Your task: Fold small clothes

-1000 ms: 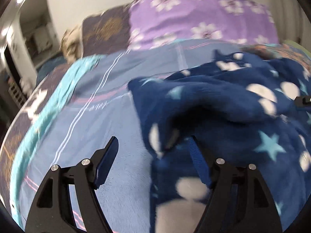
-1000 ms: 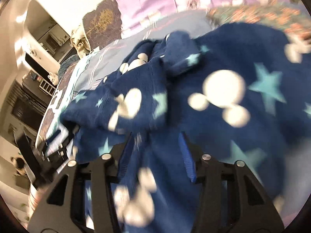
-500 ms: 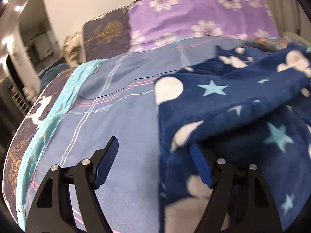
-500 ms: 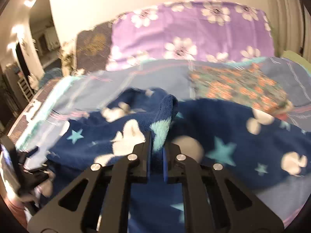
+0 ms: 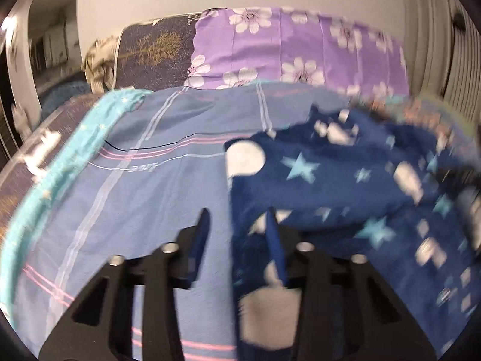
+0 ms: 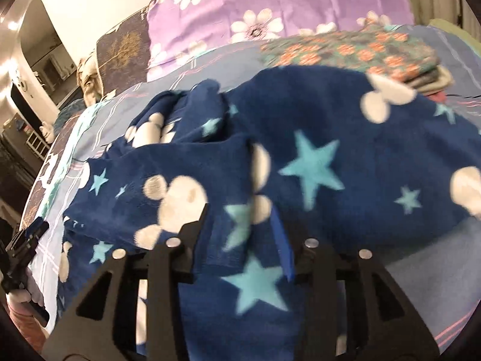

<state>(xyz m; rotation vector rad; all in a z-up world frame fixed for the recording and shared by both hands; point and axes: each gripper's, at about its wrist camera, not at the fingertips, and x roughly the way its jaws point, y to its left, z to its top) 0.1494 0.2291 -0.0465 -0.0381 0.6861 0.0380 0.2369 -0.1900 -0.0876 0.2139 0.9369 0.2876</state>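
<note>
Fleece garment (image 5: 330, 180) edge beside bare bedsheet (image 5: 144, 198)

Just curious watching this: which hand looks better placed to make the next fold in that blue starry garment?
Probably the right. Its fingers sit open over the middle of the blue garment, straddling a folded flap. The left fingers are at the garment's edge, half over bare bedsheet.

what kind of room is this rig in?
Most likely a bedroom. The work surface is a bed with a blue striped bedsheet, a purple floral pillow stands against the wall, and a navy star-print fleece garment lies spread on the sheet beside a folded floral cloth.
</note>
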